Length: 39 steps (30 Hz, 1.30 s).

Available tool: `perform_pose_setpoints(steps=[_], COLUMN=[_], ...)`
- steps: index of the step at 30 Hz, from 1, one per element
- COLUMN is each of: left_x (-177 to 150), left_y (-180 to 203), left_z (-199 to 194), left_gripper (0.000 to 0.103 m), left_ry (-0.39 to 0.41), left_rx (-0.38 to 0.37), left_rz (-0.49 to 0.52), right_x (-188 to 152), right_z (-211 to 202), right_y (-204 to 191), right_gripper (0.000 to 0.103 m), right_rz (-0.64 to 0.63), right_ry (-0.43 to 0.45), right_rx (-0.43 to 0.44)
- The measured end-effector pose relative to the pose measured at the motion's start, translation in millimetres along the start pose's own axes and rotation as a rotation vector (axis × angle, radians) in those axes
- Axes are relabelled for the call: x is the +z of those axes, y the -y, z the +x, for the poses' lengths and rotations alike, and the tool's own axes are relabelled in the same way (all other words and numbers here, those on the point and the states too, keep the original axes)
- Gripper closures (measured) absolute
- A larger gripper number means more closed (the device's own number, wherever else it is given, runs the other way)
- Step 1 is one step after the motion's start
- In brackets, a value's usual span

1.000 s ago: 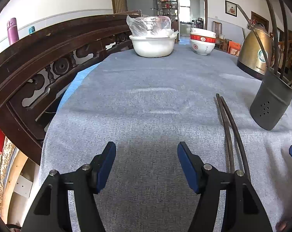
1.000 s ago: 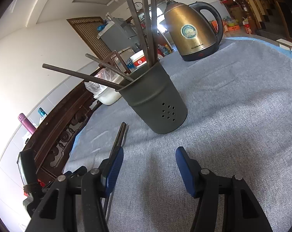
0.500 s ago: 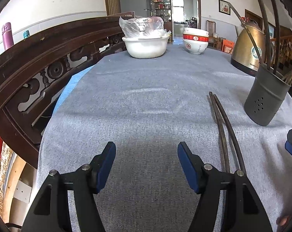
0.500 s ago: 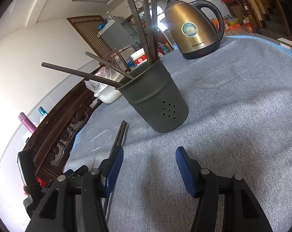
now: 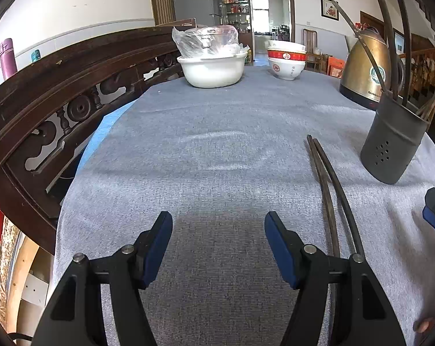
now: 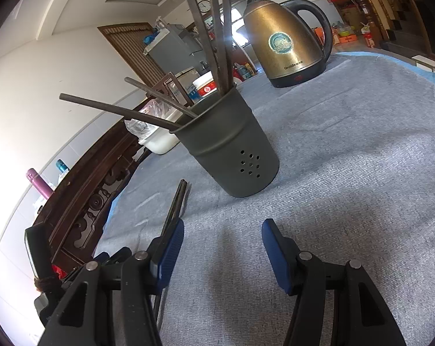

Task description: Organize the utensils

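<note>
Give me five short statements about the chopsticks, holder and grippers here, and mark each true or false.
1. Two chopsticks lie loose on the grey cloth. True.
2. The utensil holder is empty. False: several chopsticks stand in it.
3. The left gripper holds a chopstick. False: it is open and empty.
4. The right gripper is open. True.
5. The kettle lies on its side. False: it stands upright.
</note>
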<state>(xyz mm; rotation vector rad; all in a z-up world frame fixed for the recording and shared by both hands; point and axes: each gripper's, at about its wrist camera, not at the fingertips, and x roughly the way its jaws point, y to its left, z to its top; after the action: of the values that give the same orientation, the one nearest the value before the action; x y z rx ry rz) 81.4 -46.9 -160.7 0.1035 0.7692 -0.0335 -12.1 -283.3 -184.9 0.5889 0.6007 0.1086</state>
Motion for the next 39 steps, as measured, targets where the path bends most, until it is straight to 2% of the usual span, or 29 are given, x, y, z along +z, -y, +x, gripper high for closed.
perform_pose_setpoints(steps=[16,21,30,32,34,36,39], left_x=[0.6,1.9,1.7,1.5,1.5,1.4,0.8], left_y=[-1.3,-2.8,-7.6,-8.2,-8.1,-8.7,-9.4], left_z=[1.7,6.7,8.9,8.3,7.3,6.8,5.5], left_gripper=[0.036,0.036,0.036,0.036,0.036,0.036,0.036], left_ry=[-0.022,-0.054,-0.071,-0.069,-0.068,-0.065,-0.06], left_rx=[-0.026,-0.058,-0.118,-0.13,-0.139,-0.144,-0.147], left_rz=[-0.014,-0.025,-0.052,-0.056,-0.059,-0.061,-0.063], right_x=[1.5,1.8,0.5,0.3,0.6,2.1,6.6], right_z=[-0.1,-1.3,0.5,1.5,8.4,17.5,38.4], right_y=[5.4,8.1,-4.8,-11.5,-22.9,-33.2,-53.3], right_gripper=[0.042,0.042,0.044,0.046,0.057,0.063,0.064], right_rz=[0.038,0.057,-0.004,-0.034,-0.089,-0.117,-0.157], right_ry=[0.008,0.017,0.005,0.0,-0.029,-0.063,-0.134], right_rx=[-0.003,-0.004,-0.039,-0.072,-0.118,-0.122,-0.121])
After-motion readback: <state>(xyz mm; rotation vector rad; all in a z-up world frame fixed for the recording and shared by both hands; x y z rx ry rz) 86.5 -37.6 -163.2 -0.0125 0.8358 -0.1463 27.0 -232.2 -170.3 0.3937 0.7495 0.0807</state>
